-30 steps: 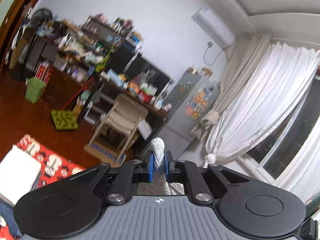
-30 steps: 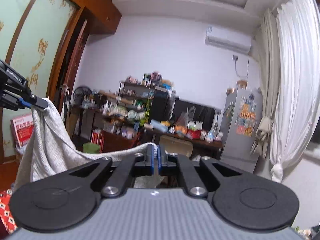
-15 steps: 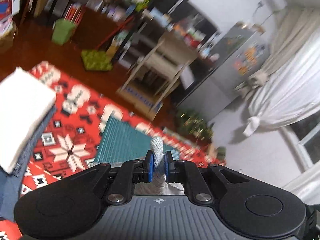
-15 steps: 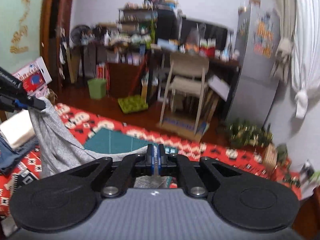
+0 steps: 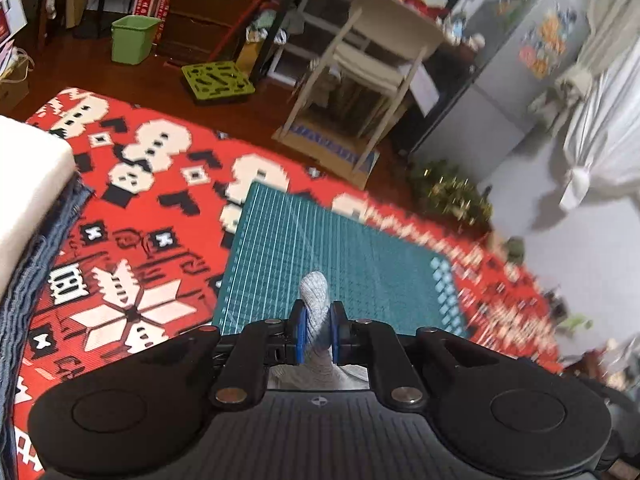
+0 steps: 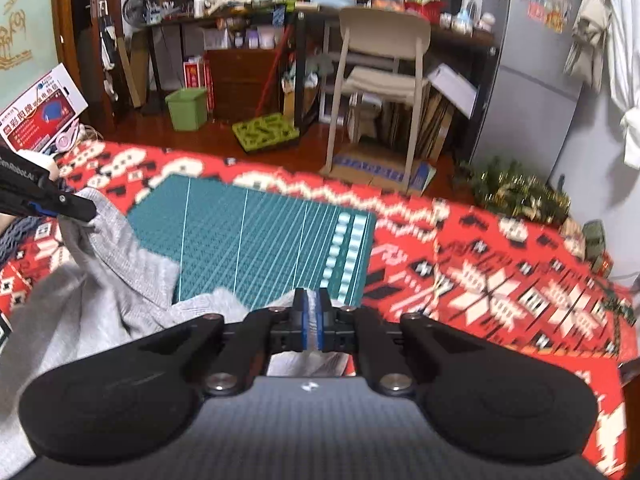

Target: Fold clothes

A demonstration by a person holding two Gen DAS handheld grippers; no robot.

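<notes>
Room: cluttered living space, red patterned blanket [image 6: 500, 264] spread over the worktop with a teal cutting mat [image 5: 340, 256] laid on it, straight ahead of both tongs. Beige chair [image 6: 384, 60] and grey fridge [image 6: 532, 60] sit well beyond.

Garment: 1 grey knit piece [image 6: 100, 280], looks like a light sweater or tee. It hangs slack between the 2 tongs, and its lower part seems to pool on the near-left corner of the mat.

Left tongs [image 5: 318, 334]: pinched narrow on a bunched nub of the grey knit, which pokes out past the blue pads.

Right tongs [image 6: 312, 326]: closed nearly flat on a thin edge of the same cloth, only a sliver showing.

Handling: soft, floppy, light, zero stiffness, so it'll sag wherever it isn't held. Not fragile; knit grips fine, I'd guess.

Where to grab: corners or a hem edge, 2 points apart, so it hangs flat. The left bite looks bunchy and might crease.

Other stuff: stack of folded clothes [image 5: 28, 200], white on top of denim, off to the left of the left tongs.
</notes>
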